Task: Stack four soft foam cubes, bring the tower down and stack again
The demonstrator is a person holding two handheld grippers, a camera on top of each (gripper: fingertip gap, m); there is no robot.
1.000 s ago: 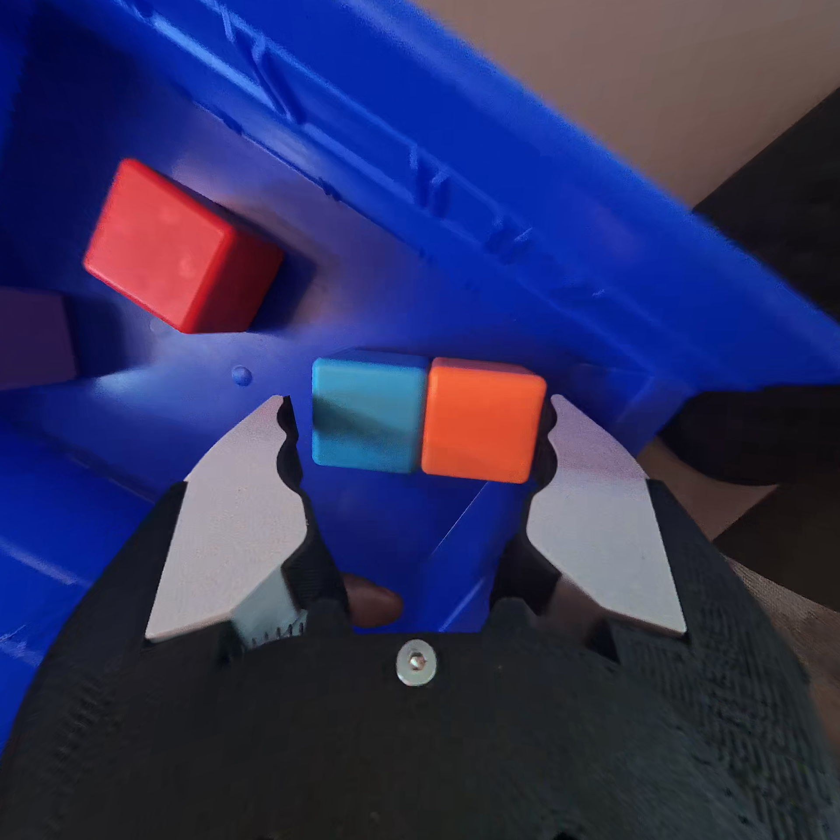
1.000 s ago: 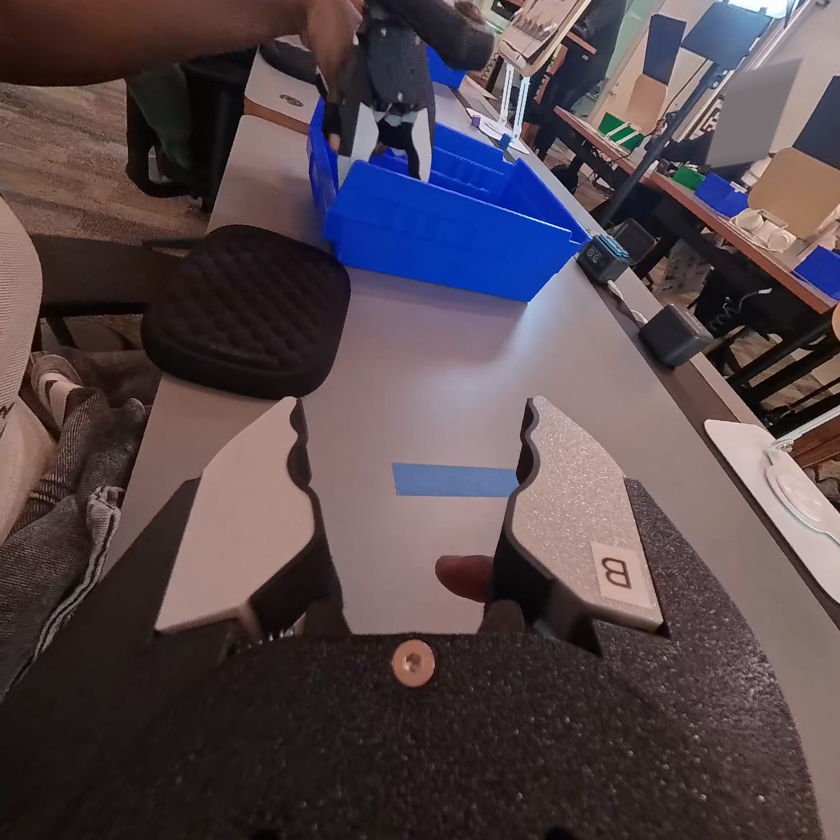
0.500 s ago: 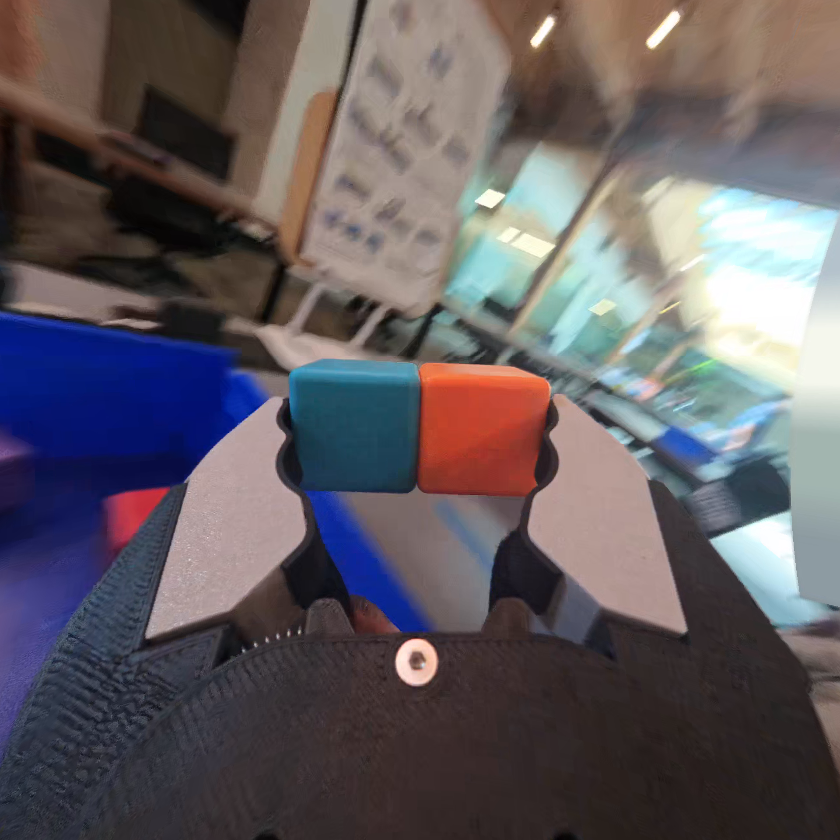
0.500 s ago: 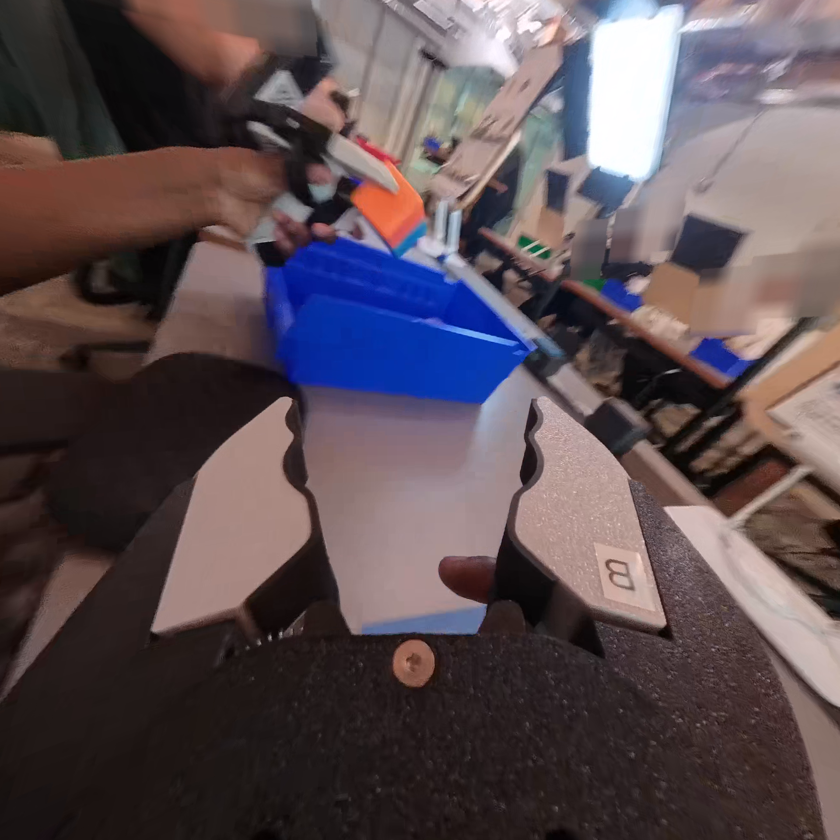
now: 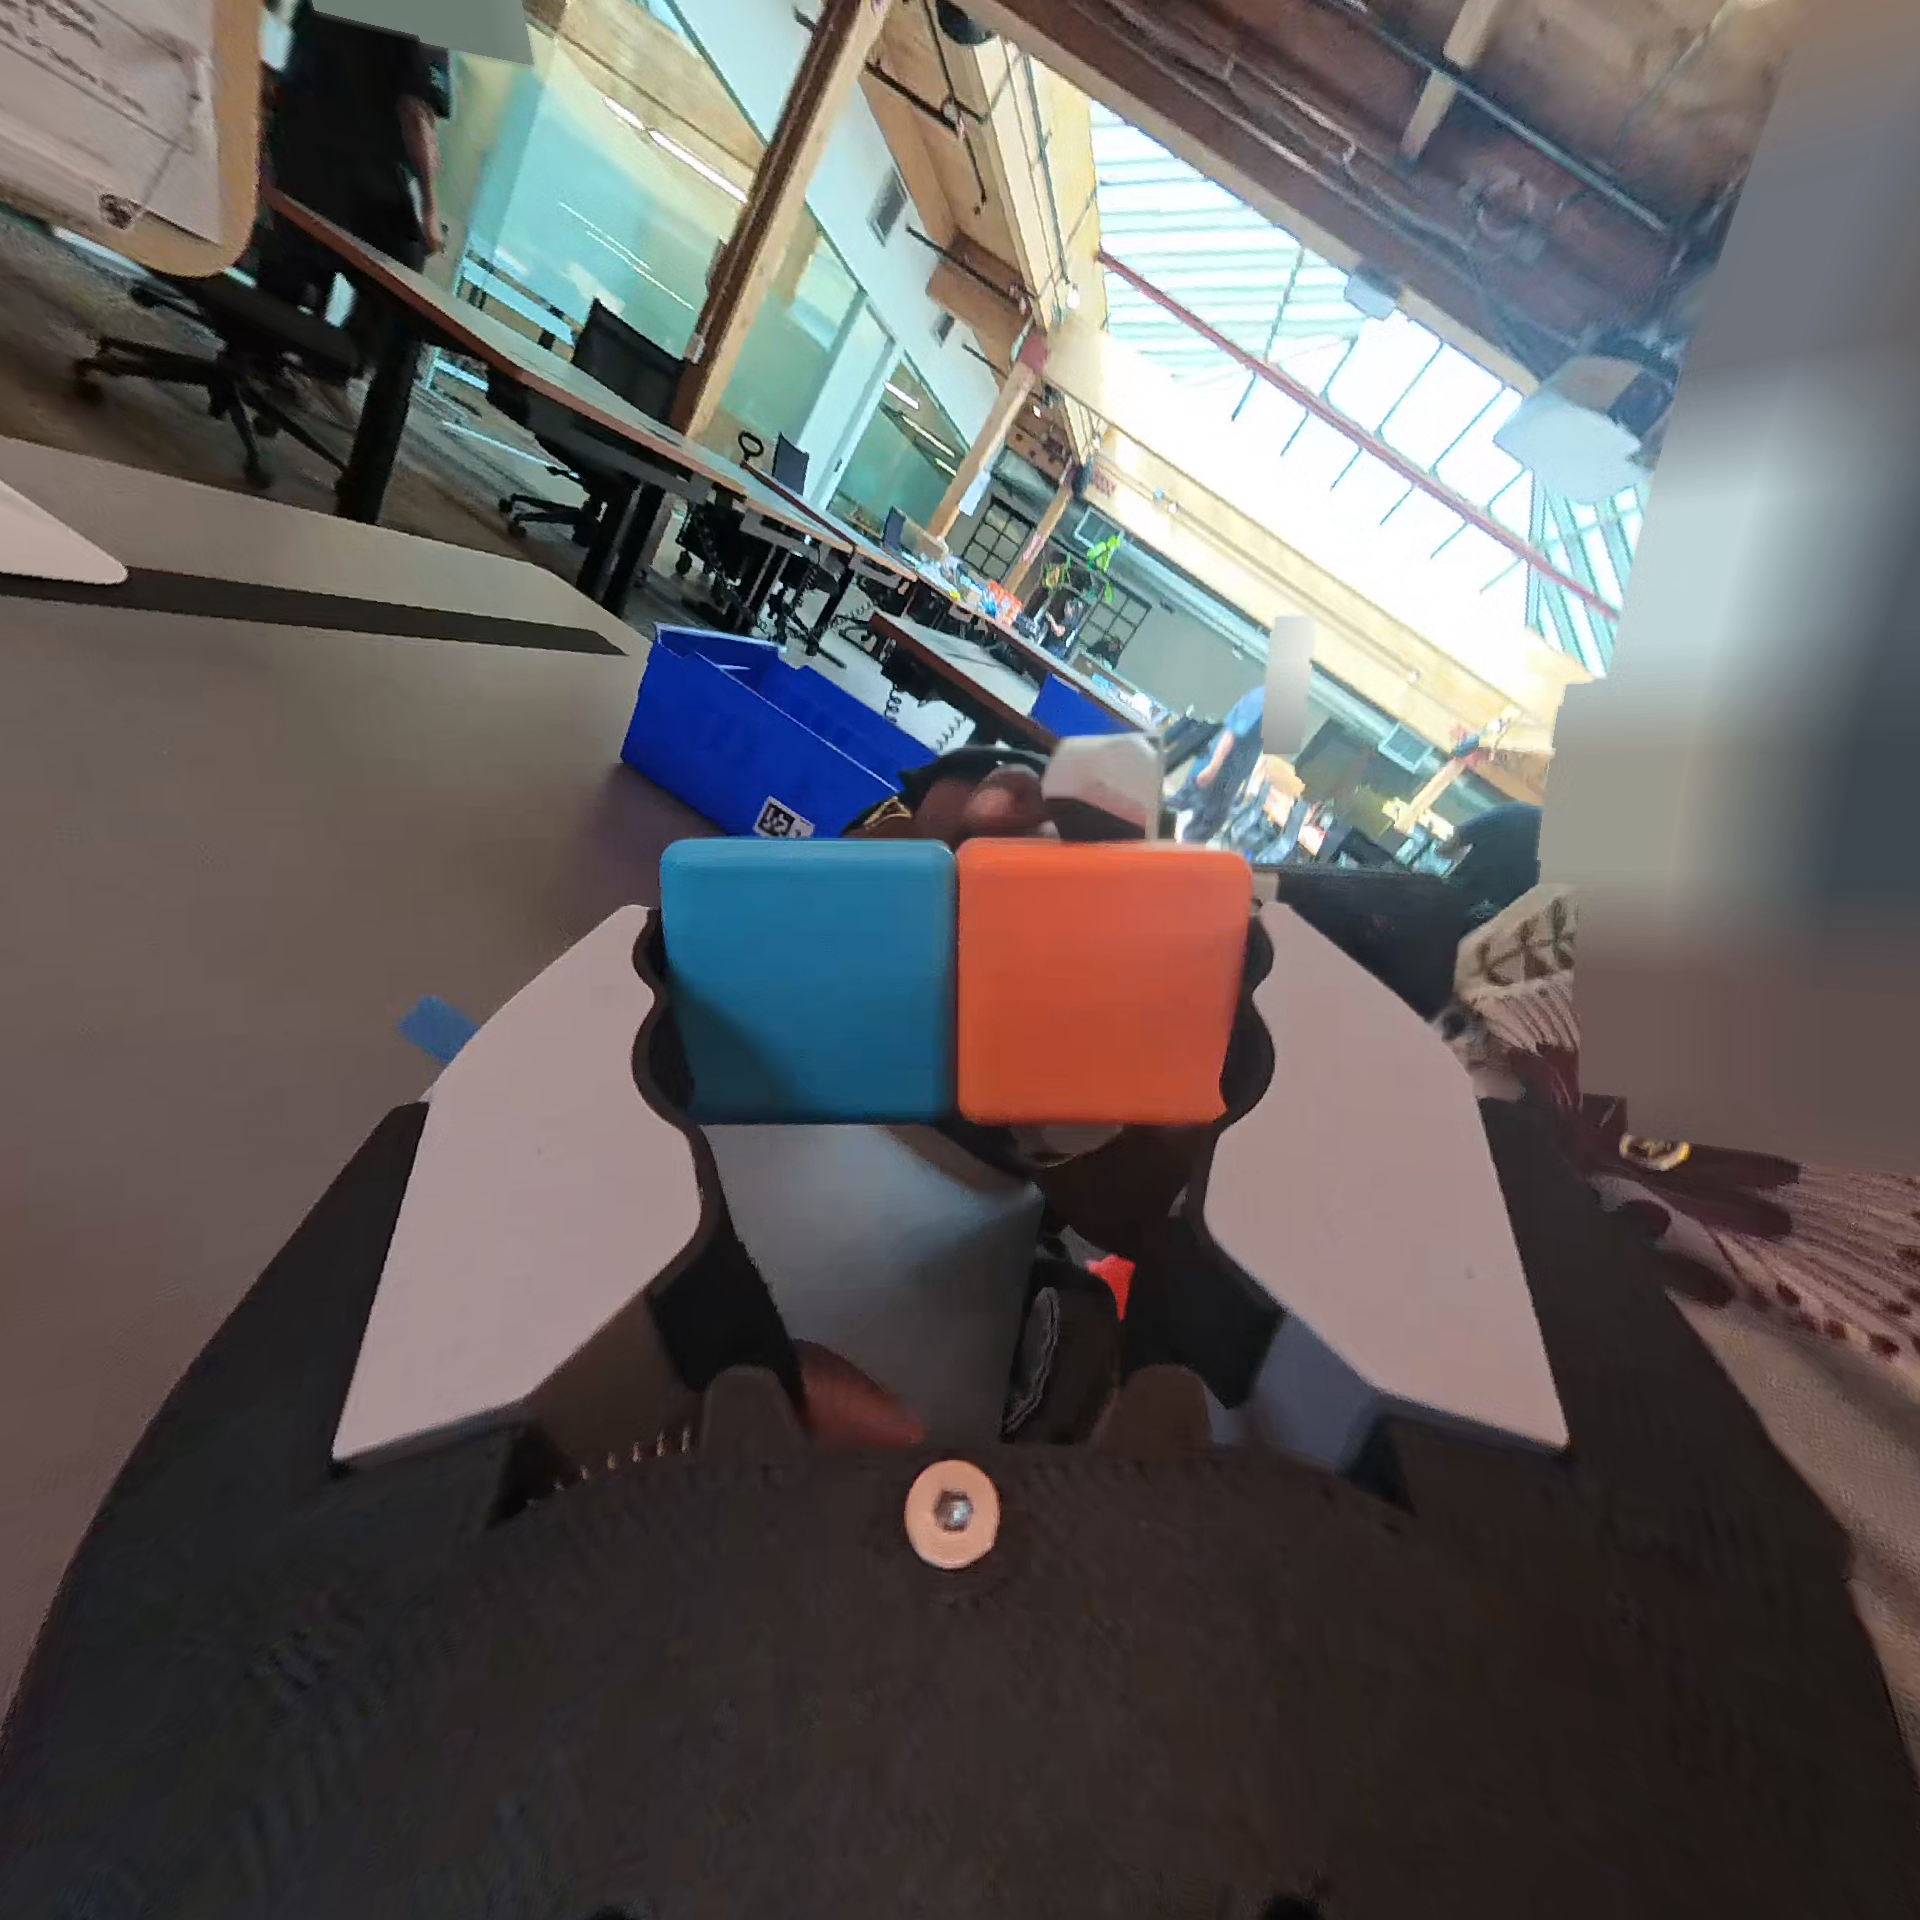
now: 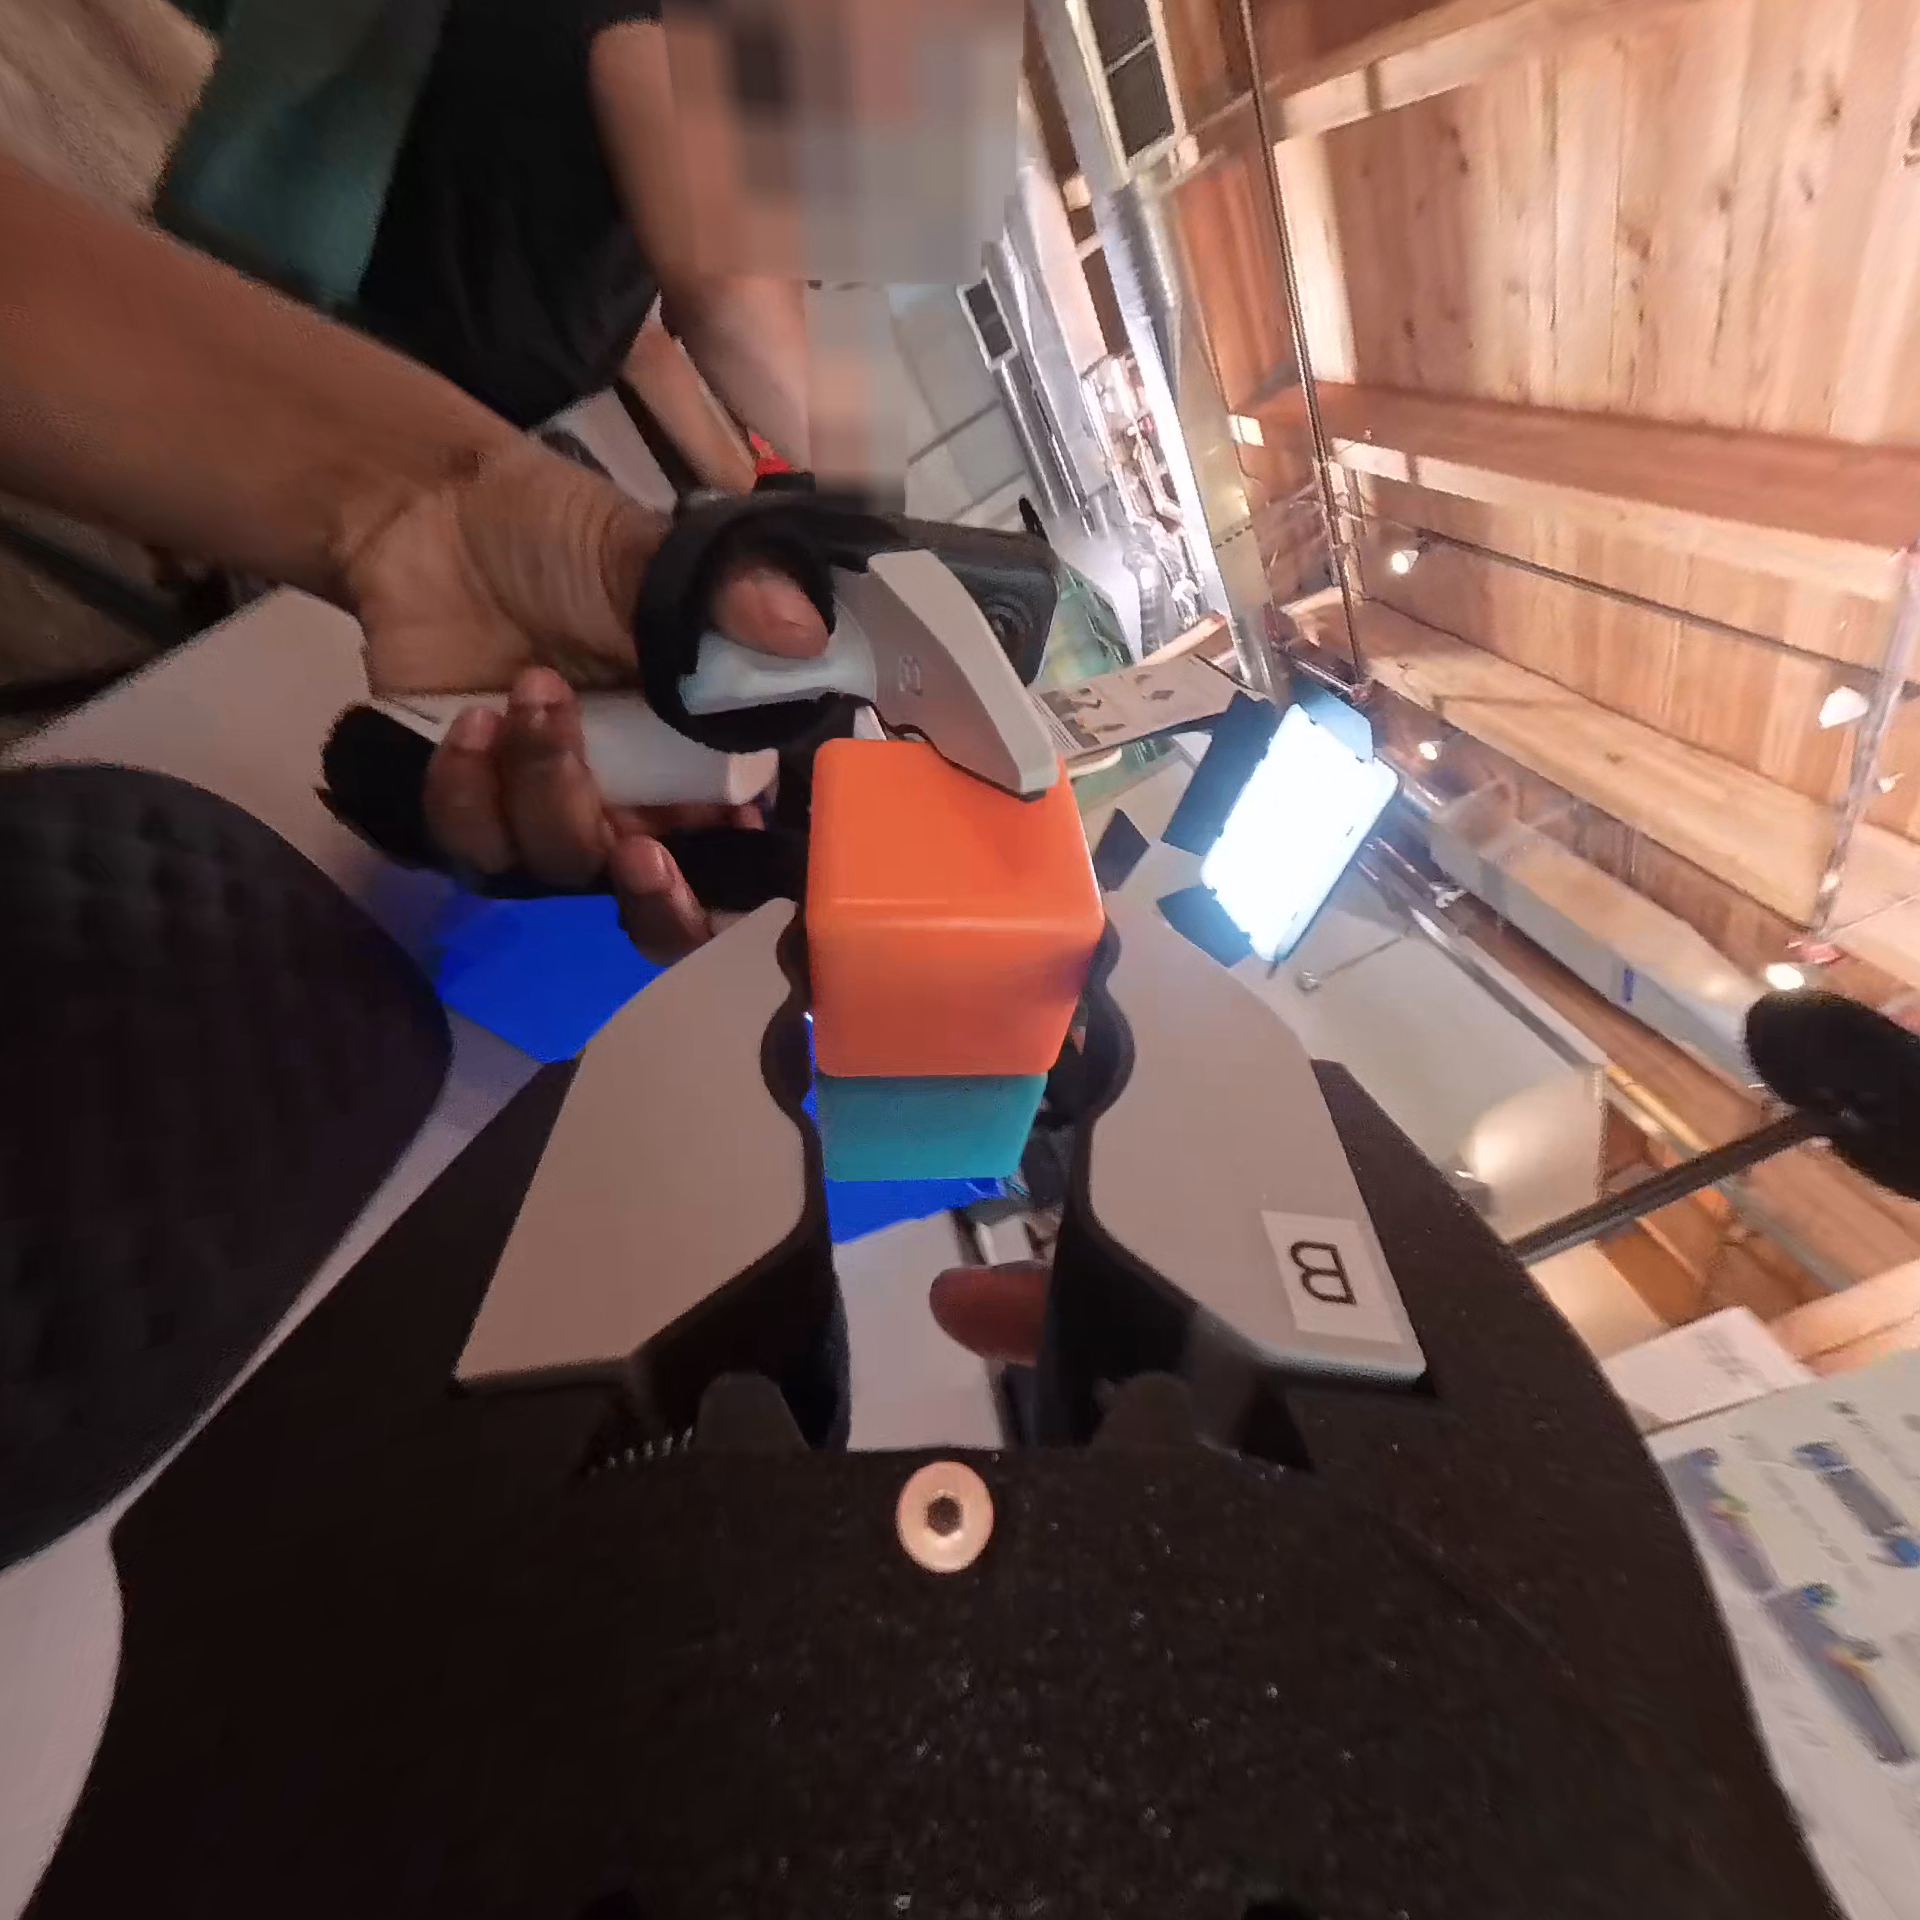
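The left gripper (image 5: 954, 997) is clamped on two foam cubes pressed side by side, a teal cube (image 5: 805, 982) against its left finger and an orange cube (image 5: 1096, 982) against its right, both held up off the grey table (image 5: 260, 831). The right gripper (image 6: 940, 1023) faces it with its fingers spread on either side of the same pair, the orange cube (image 6: 940, 925) sitting above the teal cube (image 6: 925, 1127); I cannot tell whether its pads touch them. A hand (image 6: 488, 582) grips the left tool. Behind, a blue bin (image 5: 748, 743) stands on the table, and a strip of blue tape (image 5: 436, 1027) lies near the left finger.
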